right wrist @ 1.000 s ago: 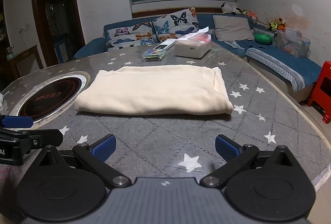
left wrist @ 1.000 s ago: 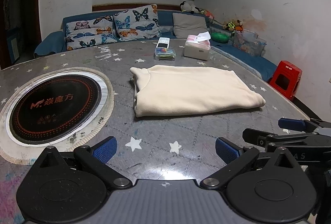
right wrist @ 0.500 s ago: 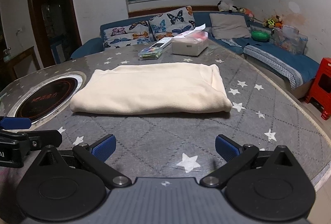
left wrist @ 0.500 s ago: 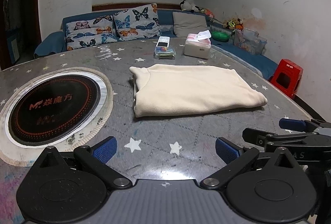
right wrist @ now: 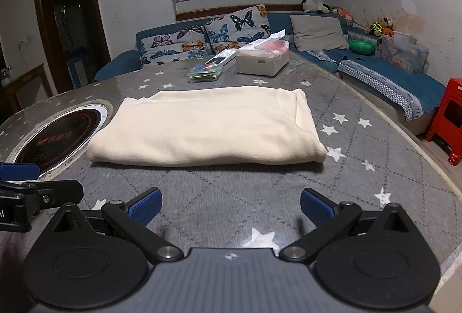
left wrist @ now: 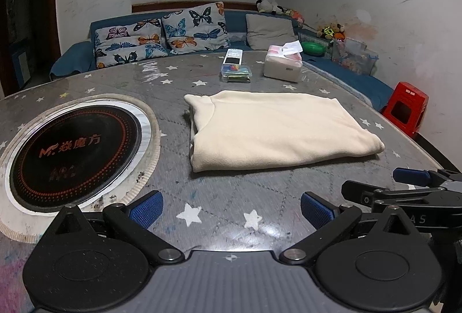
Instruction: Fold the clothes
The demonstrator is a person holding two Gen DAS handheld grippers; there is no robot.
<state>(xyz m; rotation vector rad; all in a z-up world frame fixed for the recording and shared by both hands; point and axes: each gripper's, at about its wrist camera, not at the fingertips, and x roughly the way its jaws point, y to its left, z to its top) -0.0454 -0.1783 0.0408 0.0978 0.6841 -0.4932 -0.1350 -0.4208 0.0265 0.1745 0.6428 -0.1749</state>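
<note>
- The cloth [left wrist: 274, 128] lies in the middle of the bench [left wrist: 231, 212], folded into a flat, thick rectangle with several layers.
- In the left view its rounded fold faces the near side and the stacked edges show at its left end; in the right view the same cloth [right wrist: 208, 128] shows a tucked layer at its right end.
- The folding looks nearly done or done: the shape is neat and no sleeve hangs out. Perhaps one more fold in half is left, but I cannot be sure from these views.
- The left claw [left wrist: 231, 206] is released, its jaws wide apart, holding nothing, near the cloth but not touching it.
- The right claw [right wrist: 231, 204] is also released and holds nothing, in front of the near edge.
- On the bench to the left is a round cooktop [left wrist: 75, 151].
- Behind the cloth stand a tissue box [left wrist: 283, 67] and a small case [left wrist: 235, 73].
</note>
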